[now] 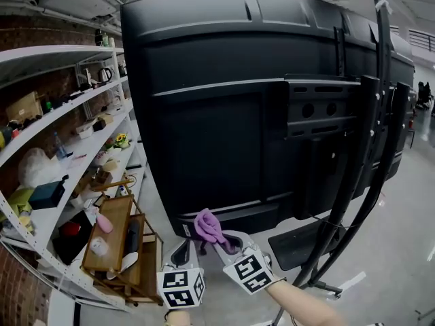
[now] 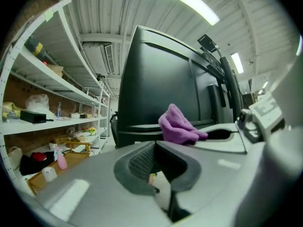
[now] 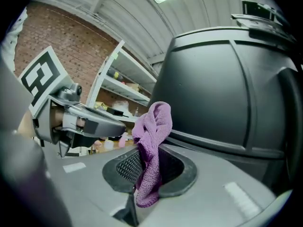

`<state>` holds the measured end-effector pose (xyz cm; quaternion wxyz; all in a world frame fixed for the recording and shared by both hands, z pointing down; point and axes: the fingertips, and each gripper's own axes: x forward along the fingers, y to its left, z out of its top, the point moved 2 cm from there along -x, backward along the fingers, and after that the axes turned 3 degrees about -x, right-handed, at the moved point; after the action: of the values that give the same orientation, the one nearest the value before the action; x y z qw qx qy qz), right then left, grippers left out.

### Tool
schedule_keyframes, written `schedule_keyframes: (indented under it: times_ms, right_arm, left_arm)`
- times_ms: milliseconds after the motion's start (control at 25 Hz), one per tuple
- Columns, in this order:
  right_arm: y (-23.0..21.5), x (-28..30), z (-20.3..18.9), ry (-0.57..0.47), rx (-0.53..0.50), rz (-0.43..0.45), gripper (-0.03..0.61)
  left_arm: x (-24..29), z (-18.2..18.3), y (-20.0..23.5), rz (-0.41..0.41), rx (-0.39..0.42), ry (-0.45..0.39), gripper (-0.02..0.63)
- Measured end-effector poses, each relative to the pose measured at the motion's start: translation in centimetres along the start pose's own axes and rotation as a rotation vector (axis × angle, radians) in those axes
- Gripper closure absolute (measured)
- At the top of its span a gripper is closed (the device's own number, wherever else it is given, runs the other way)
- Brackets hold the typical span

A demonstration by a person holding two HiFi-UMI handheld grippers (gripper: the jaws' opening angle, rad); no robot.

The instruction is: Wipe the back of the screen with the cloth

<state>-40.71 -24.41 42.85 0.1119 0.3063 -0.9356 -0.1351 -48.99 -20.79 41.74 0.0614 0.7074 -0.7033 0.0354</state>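
The right gripper [image 3: 147,171] pinches a purple cloth [image 3: 154,126] between its jaws, the bunched top held up by the lower edge of the black screen [image 1: 258,114] back; contact cannot be told. Just beside it, the left gripper [image 2: 156,163] has its jaws pressed together, empty. White shelves [image 1: 68,107] and a wooden cart [image 1: 115,223] stand left of the screen

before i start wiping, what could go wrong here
1. The cloth is pinched as a narrow wad in the right tongs. Little of it sticks out, so the hard tips may scrape the screen.
2. The bracket and poles could snag the cloth.
3. The left tongs, shut and empty, sit close beside the right tongs and may bump them.
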Motion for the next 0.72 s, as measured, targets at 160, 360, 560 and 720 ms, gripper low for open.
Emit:
schedule_keyframes:
  times_ms: [160, 360, 560, 720]
  right_arm:
    - [-5.7, -3.2, -3.2, 0.024, 0.052, -0.135, 0.515]
    - [-11.8, -8.1, -7.1, 0.081, 0.094, -0.295, 0.515]
    - [-17.1, -12.8, -10.7, 0.155, 0.155, -0.452, 0.515]
    - [-18.0, -13.9, -11.3, 0.174, 0.158, -0.495, 0.515]
  left_arm:
    - [1.9, -0.6, -4.6, -0.08, 0.011, 0.006, 0.606]
    - [4.2, -1.2, -10.7, -0.184, 0.029, 0.025, 0.606]
    - [4.8, -1.7, -15.8, -0.283, 0.045, 0.042, 0.606]
    - [4.8, -2.1, -17.2, -0.322, 0.058, 0.057, 0.606]
